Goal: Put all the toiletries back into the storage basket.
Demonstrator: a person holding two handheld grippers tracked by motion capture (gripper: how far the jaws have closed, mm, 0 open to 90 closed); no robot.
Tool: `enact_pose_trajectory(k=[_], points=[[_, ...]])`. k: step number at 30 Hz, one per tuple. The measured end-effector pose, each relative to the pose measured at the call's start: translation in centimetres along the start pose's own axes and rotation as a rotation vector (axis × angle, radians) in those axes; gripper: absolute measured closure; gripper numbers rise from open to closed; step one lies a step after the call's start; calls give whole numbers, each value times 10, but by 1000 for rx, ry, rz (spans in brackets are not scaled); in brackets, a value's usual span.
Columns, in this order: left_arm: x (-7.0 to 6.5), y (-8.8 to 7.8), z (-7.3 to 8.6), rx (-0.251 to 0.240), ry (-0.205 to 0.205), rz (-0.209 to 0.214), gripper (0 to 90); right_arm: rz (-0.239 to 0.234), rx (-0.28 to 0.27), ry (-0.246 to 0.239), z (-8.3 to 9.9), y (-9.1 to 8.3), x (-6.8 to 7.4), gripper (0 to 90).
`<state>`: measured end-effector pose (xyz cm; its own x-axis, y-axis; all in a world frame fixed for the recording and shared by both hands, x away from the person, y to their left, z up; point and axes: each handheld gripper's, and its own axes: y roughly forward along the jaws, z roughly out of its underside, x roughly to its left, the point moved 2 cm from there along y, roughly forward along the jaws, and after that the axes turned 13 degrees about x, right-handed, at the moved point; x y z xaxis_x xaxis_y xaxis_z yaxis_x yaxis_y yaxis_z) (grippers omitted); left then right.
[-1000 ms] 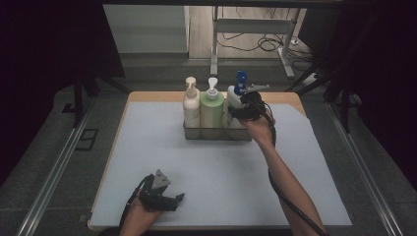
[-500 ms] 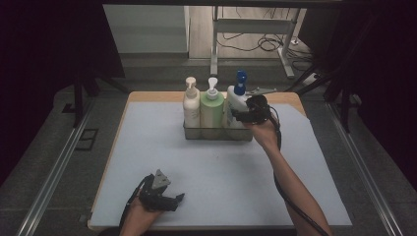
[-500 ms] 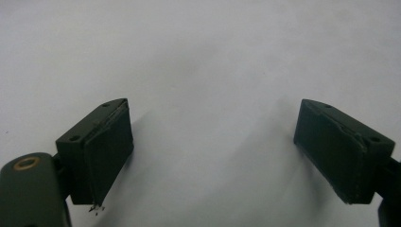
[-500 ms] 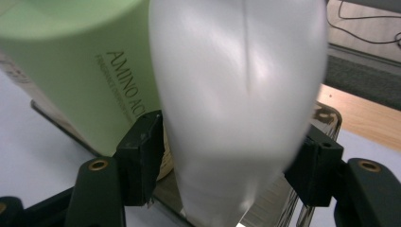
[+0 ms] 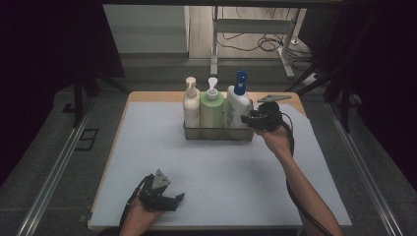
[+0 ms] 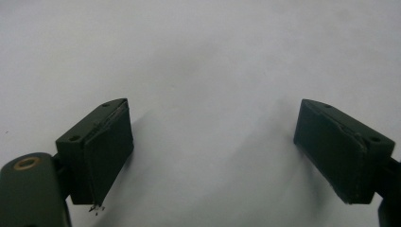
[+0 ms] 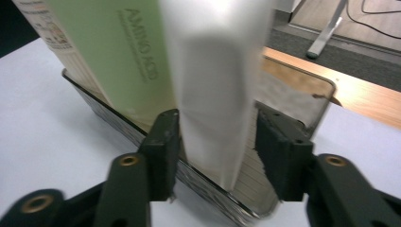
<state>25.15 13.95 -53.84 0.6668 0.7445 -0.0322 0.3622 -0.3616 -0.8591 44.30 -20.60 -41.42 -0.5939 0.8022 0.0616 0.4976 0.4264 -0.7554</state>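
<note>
White bottle point(image 7: 213, 85) stands between right tool's point(image 7: 215, 142) jaws.

place: lab recording bay | cues: dark curtains point(image 5: 49, 44) | metal floor rails point(image 5: 54, 167) | loose cables point(image 5: 260, 42) | white-covered bench point(image 5: 147, 147)

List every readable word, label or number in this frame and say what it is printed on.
"AMINO ACID", as best it reads, runs vertically on the green bottle in the right gripper view.
Small print on the cream bottle: too blurred to read.
The white bottle between the right tool's jaws: no text visible.
High view: all bottle labels too small to read.
</note>
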Motion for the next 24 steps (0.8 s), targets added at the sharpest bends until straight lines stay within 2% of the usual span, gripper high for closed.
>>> enact_pose_trajectory(k=[7, 11, 14, 17, 24], points=[[0, 0, 0, 1, 0, 0, 124, 6, 9, 32, 5, -1, -14, 725], [0, 0, 0, 0, 0, -1, 125, 36, 27, 45, 2, 6, -20, 815], [0, 0, 0, 2, 1, -2, 125, 53, 43, 47, -1, 13, -24, 843], [0, 0, 0, 1, 1, -2, 125, 50, 50, 58, -4, 19, -26, 859], [0, 0, 0, 2, 1, -1, 125, 62, 70, 48, -12, 32, -29, 872]])
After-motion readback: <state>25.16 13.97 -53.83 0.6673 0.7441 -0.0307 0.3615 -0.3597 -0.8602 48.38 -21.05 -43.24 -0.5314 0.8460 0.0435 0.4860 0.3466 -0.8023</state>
